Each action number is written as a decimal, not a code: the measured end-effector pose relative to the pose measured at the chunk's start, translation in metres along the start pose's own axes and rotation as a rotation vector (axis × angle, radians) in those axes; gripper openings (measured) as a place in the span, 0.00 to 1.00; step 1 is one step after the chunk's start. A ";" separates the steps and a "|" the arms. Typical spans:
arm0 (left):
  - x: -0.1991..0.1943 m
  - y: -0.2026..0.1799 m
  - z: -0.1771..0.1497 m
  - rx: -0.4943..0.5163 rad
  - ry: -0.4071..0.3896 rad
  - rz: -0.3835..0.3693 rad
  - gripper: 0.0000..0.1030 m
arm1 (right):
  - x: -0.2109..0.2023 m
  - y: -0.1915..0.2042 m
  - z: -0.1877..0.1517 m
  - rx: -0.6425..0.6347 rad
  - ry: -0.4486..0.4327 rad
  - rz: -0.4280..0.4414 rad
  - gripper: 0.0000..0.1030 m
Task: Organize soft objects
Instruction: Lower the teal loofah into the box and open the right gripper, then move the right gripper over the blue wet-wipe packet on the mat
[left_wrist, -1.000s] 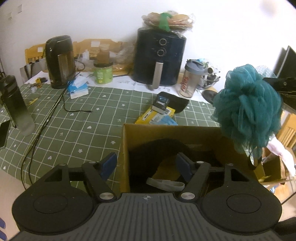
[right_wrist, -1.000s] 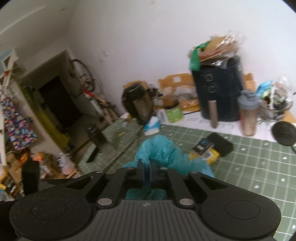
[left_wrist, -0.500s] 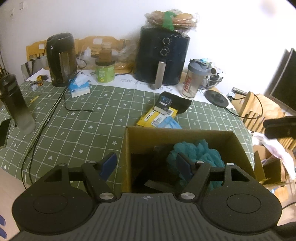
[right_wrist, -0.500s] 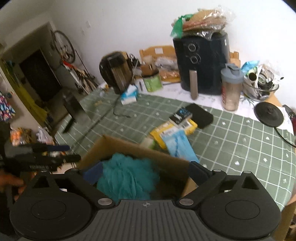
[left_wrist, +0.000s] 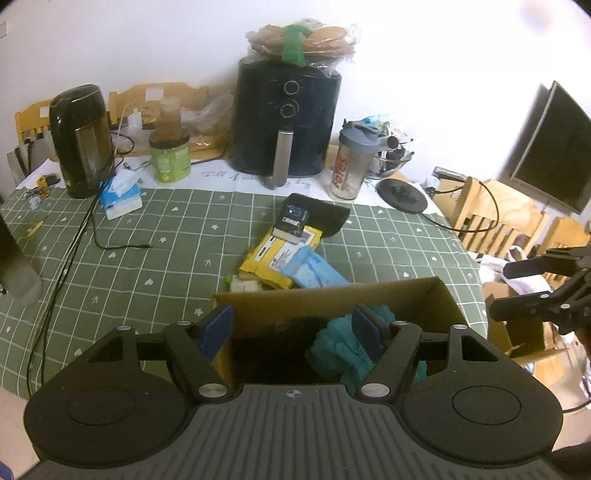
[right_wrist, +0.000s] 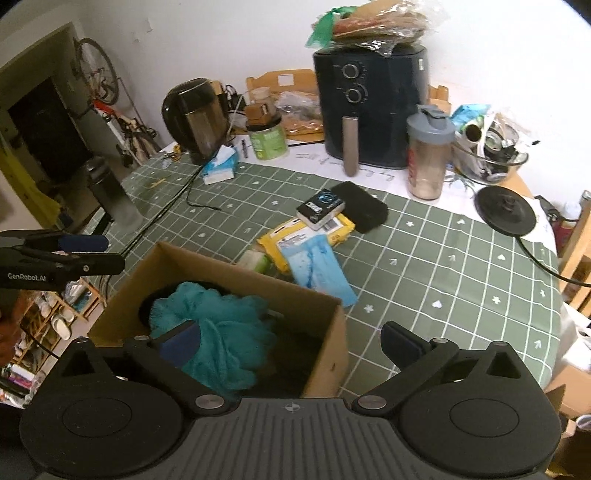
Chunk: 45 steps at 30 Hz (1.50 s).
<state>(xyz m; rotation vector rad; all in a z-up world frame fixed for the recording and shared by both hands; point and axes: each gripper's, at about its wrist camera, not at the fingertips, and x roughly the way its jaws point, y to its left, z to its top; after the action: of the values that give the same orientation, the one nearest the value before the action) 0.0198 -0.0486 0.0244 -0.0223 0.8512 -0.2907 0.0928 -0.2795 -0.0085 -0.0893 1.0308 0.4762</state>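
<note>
A: Teal mesh pouf (right_wrist: 218, 332) lies inside the cardboard box (right_wrist: 325, 354), against a dark item beneath it. My right gripper (right_wrist: 291, 339) has just been opening; its jaws now stand wide apart above the box, nothing between the pads, the pouf released.

B: Left side?

A: My left gripper (left_wrist: 291, 328) hangs over the box's near edge, jaws partly apart, holding nothing. Its right finger (left_wrist: 365, 328) overlaps the pouf in view; contact I cannot tell.

B: Anything obscured?

A: Box floor is dark; the black item under the pouf I cannot identify. Beyond the box, a blue packet (right_wrist: 317, 269) and yellow packet (right_wrist: 299, 236) lie on the green tablecloth (right_wrist: 443, 258).
</note>
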 end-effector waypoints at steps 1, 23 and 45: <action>0.002 0.000 0.001 0.003 0.003 0.000 0.68 | 0.000 -0.002 0.001 0.005 0.001 -0.004 1.00; 0.024 0.005 0.033 0.049 -0.004 -0.053 0.68 | 0.023 -0.018 0.019 0.054 0.013 -0.048 1.00; 0.049 0.040 0.047 0.024 0.034 -0.045 0.68 | 0.082 -0.030 0.058 -0.042 0.082 -0.080 1.00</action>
<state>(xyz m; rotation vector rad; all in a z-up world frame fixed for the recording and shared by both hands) 0.0950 -0.0274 0.0139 -0.0136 0.8819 -0.3443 0.1865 -0.2620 -0.0518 -0.1878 1.0931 0.4247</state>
